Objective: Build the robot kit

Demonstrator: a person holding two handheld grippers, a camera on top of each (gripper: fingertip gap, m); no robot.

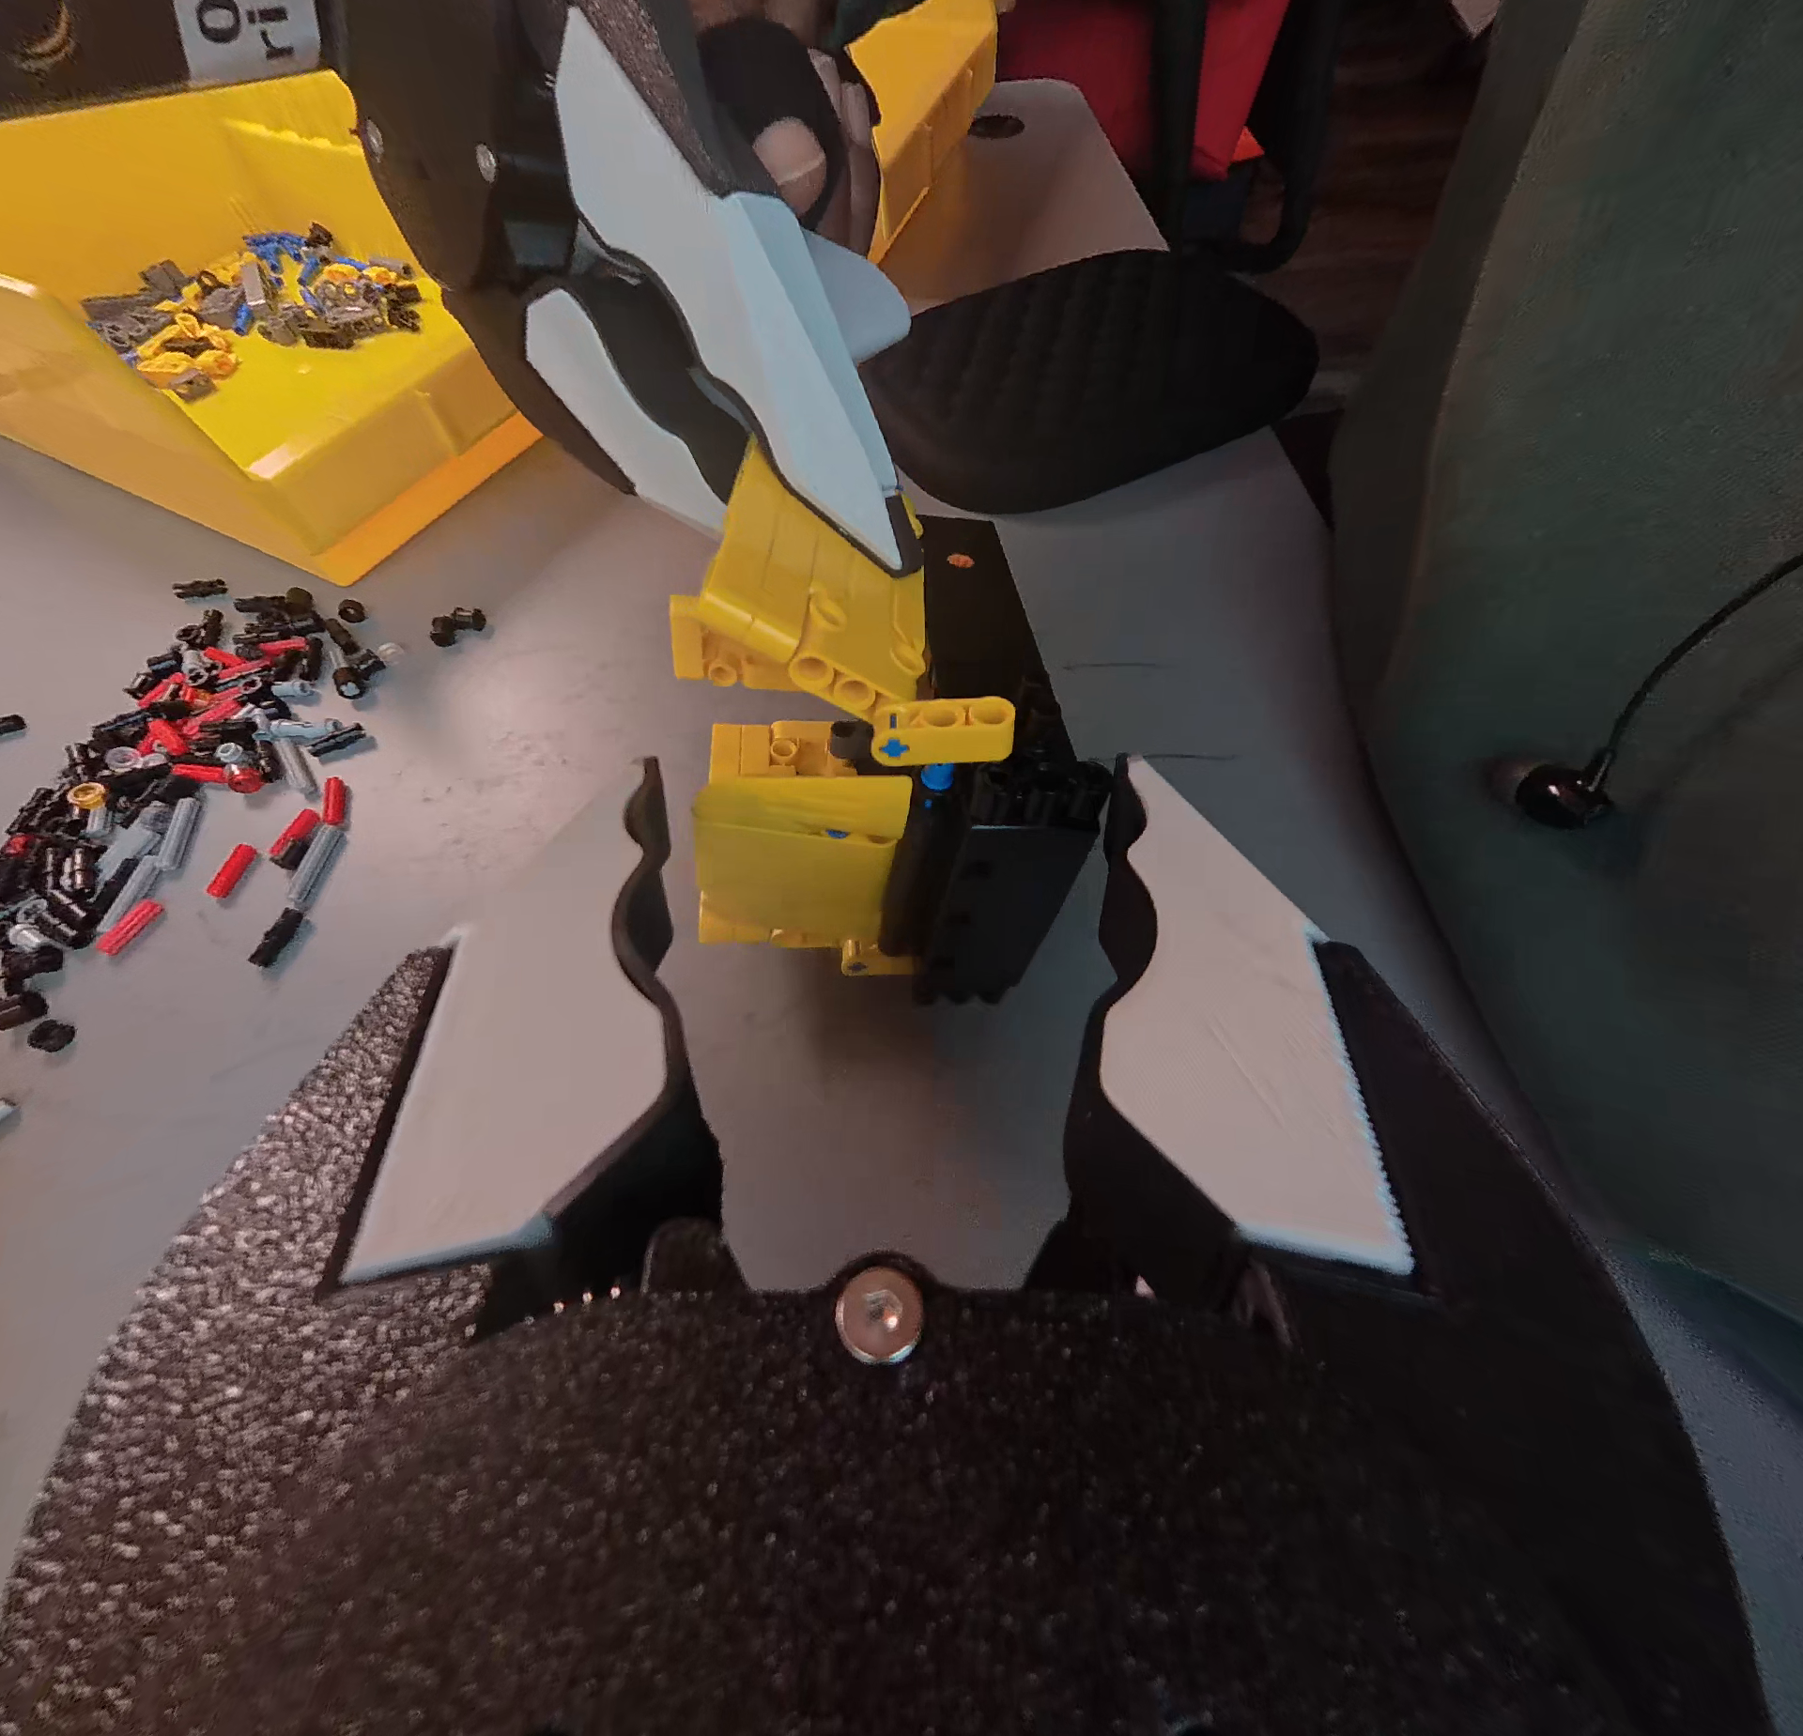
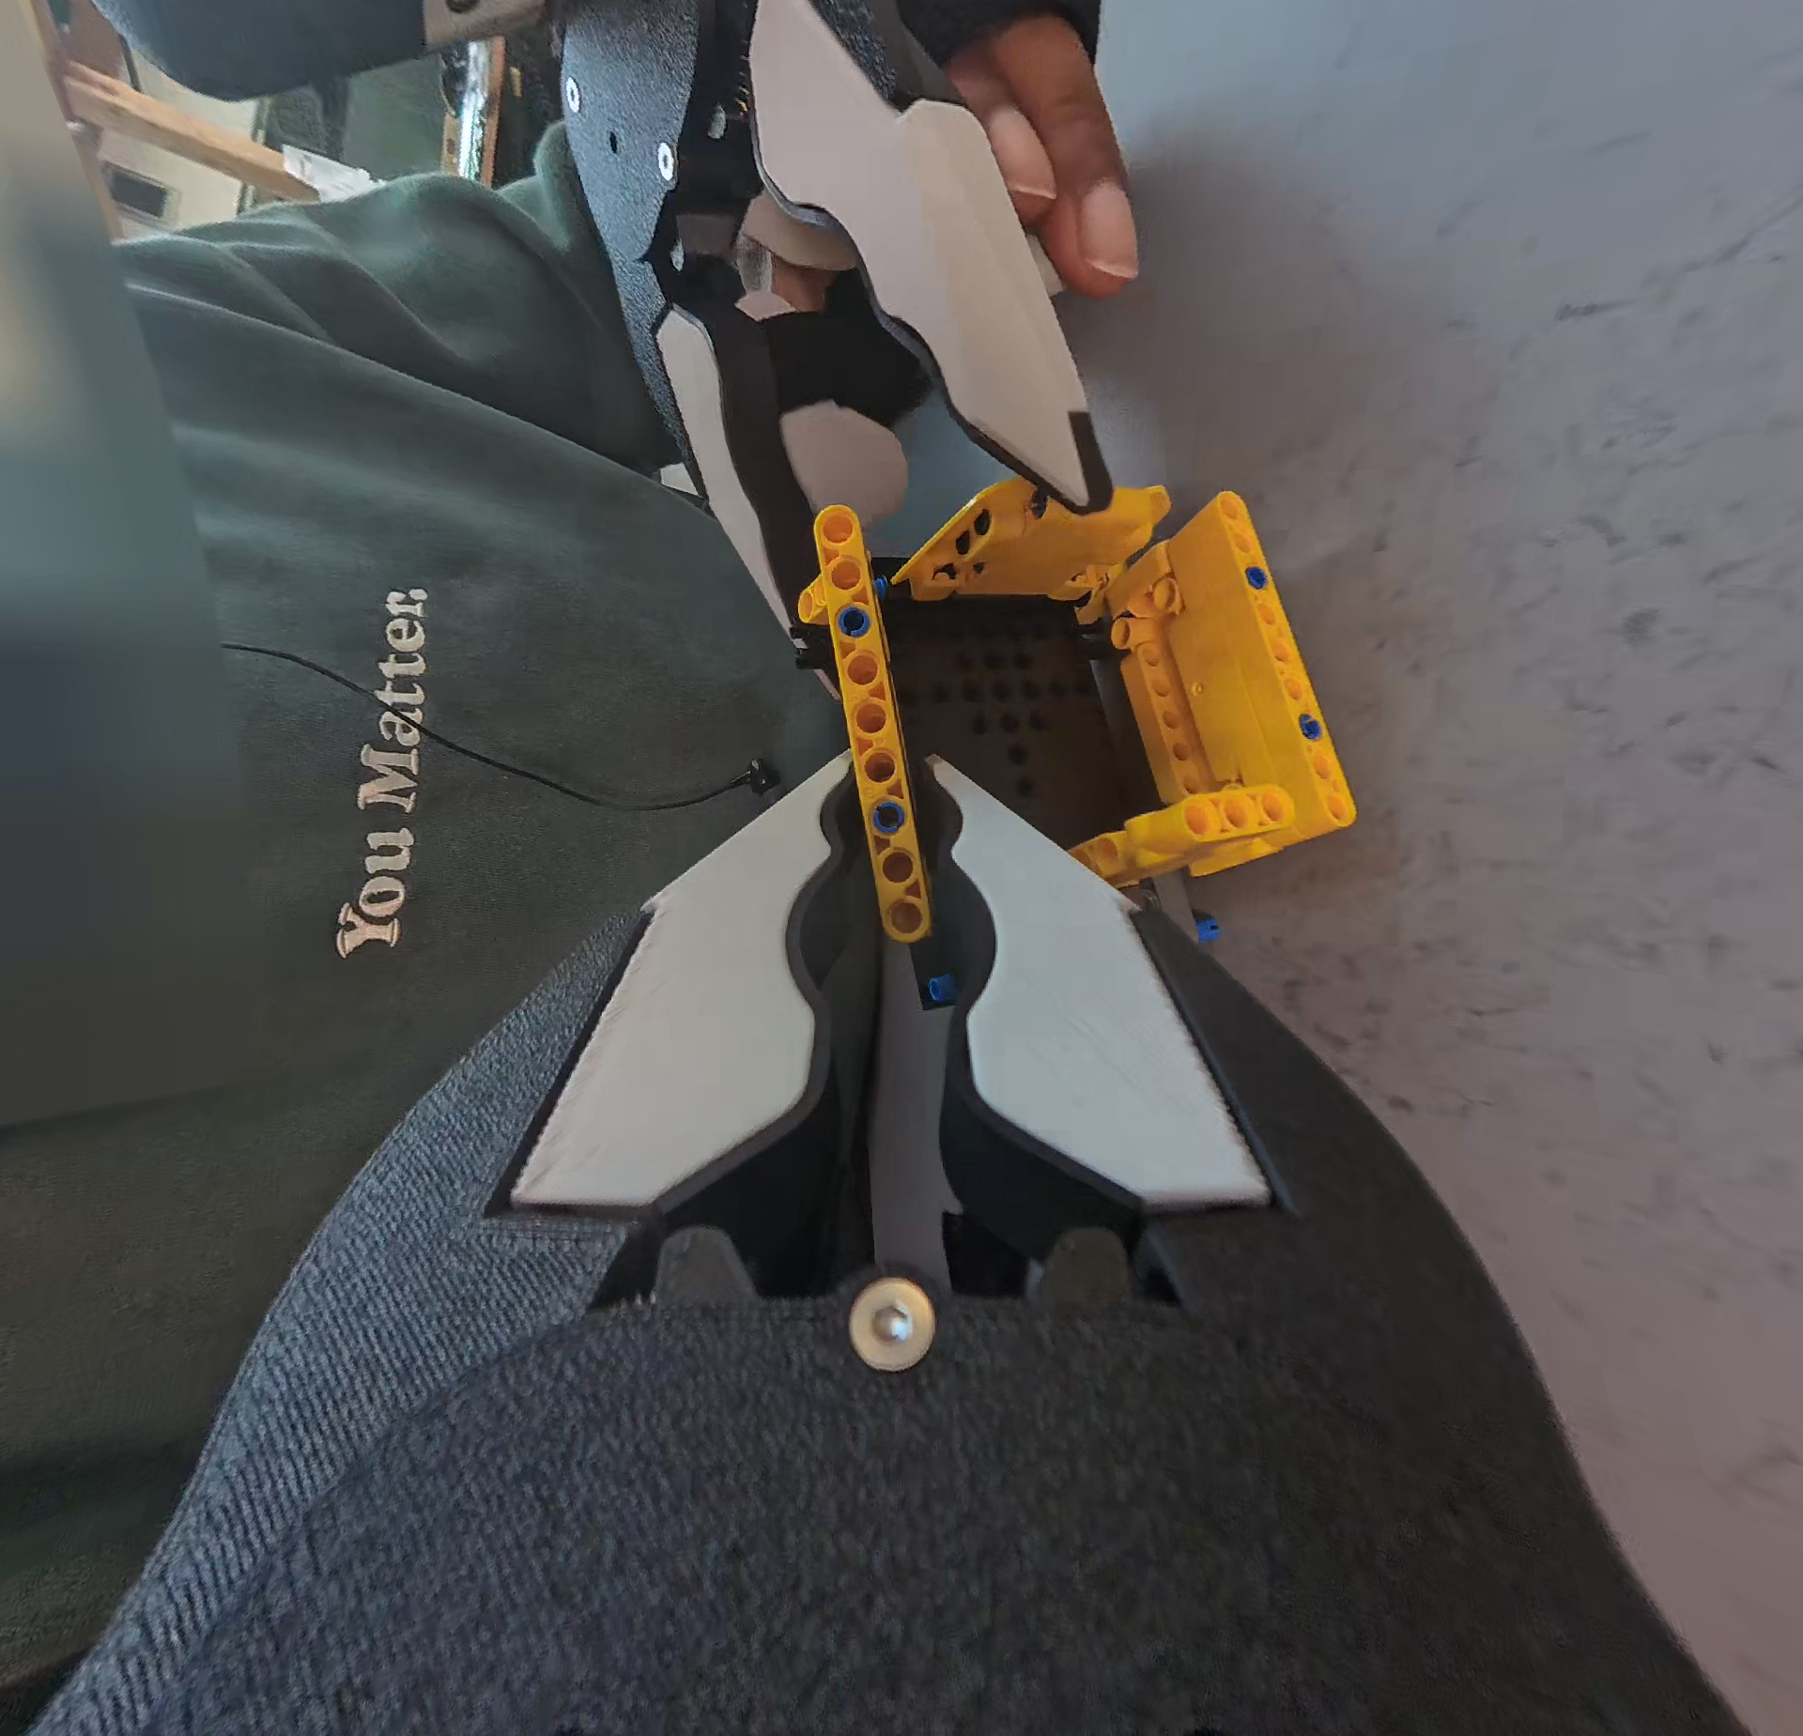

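Two grippers, one brick model: the left gripper [image 1: 883, 782], jaws spread to either side of the single yellow-and-black model [image 1: 878, 811], and the right gripper [image 2: 890, 772], jaws closed on one long yellow beam [image 2: 871, 714] with three blue pins showing. Left of the left jaws, one yellow bin [image 1: 244, 343] of mixed parts and one loose heap of red, black and grey pins [image 1: 166, 772], too many to count, on the tabletop [image 1: 488, 909].
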